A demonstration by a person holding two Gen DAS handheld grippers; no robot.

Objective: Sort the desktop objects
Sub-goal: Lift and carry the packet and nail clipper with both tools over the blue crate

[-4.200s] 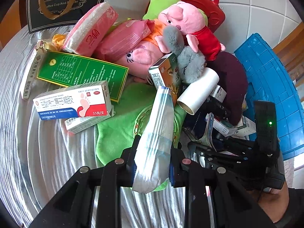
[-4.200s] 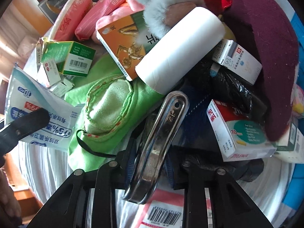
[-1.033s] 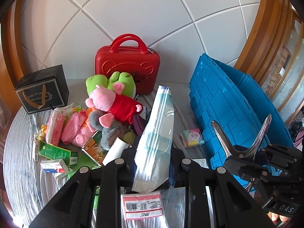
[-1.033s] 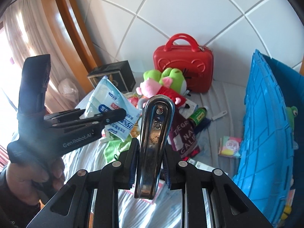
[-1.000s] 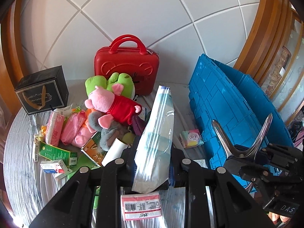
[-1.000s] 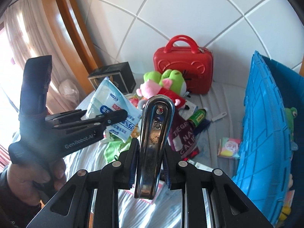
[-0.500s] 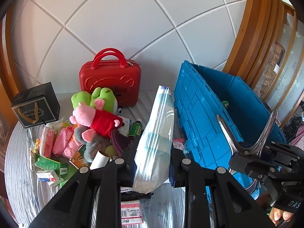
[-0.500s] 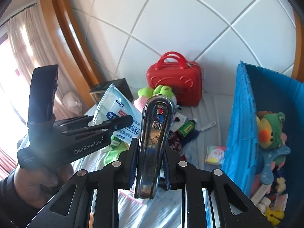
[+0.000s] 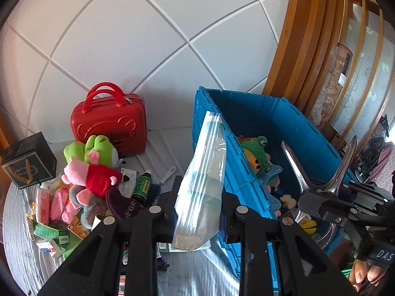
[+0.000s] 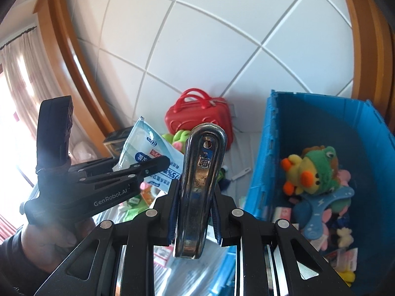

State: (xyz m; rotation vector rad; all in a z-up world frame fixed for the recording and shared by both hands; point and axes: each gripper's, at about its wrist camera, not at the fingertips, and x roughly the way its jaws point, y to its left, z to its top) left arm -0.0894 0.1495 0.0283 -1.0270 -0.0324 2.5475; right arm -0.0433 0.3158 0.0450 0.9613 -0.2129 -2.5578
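Wipes packet (image 9: 201,187) was pinched upright by the left gripper (image 9: 198,209) beside the blue crate's (image 9: 237,170) near wall; metal clip (image 10: 201,180) was clamped by the right gripper (image 10: 195,212), presumably for dropping among the toys there.

A blue plastic crate (image 9: 249,182) stands right of the red hard-shell case (image 9: 108,120); a green frog plush (image 9: 256,153) lies inside it, a pink pig plush (image 9: 91,172) before the case.

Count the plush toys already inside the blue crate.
1 clearly: a green frog plush against the blue crate's far side. Smaller soft shapes lie below it; clutter may hide more.
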